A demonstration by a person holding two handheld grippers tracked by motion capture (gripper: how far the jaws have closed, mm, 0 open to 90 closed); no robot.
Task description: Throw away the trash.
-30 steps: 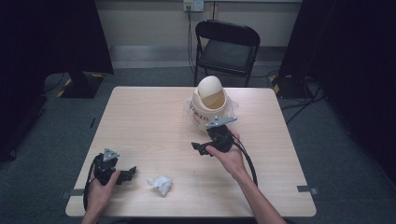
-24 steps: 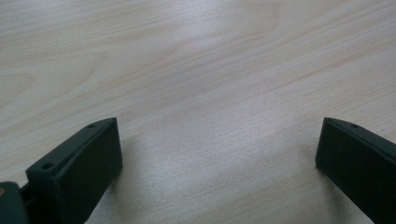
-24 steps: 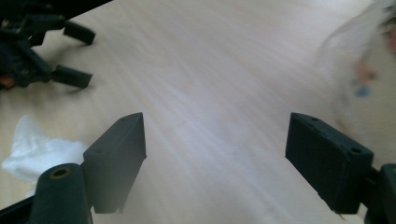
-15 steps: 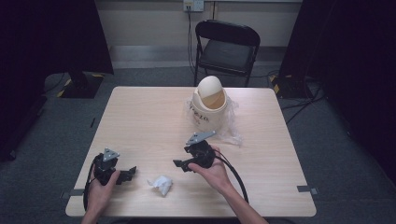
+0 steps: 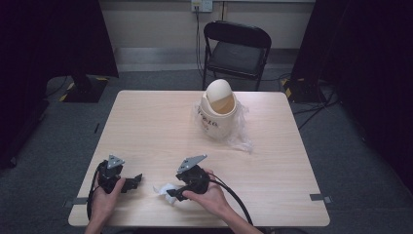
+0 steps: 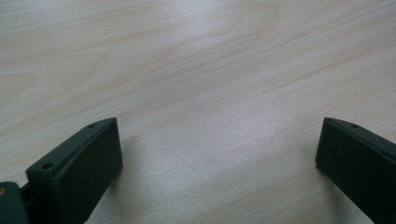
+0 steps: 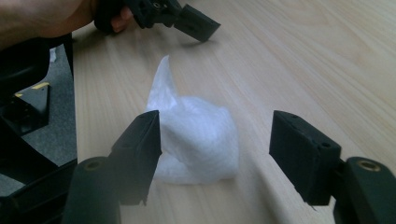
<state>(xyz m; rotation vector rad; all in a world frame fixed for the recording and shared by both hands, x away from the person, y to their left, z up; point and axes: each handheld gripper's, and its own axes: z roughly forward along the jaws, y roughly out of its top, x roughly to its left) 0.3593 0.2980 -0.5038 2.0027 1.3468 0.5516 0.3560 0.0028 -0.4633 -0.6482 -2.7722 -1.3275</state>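
**Crumpled white tissue near the table's front edge**

A small wad of white tissue (image 7: pixel 194 135) lies on the pale wood table (image 5: pixel 146 126), close to the edge on the person's side and a little left of the middle. It is soft and crinkled, bunched into a rounded lump that sits flat on the wood. One thin corner stands up from the lump like a small peak and leans slightly to one side. From above, the tissue (image 5: pixel 164 190) shows as a loose, uneven white patch with ragged edges. It looks dry and clean, with no marks or print on it. Nothing lies on top of it.
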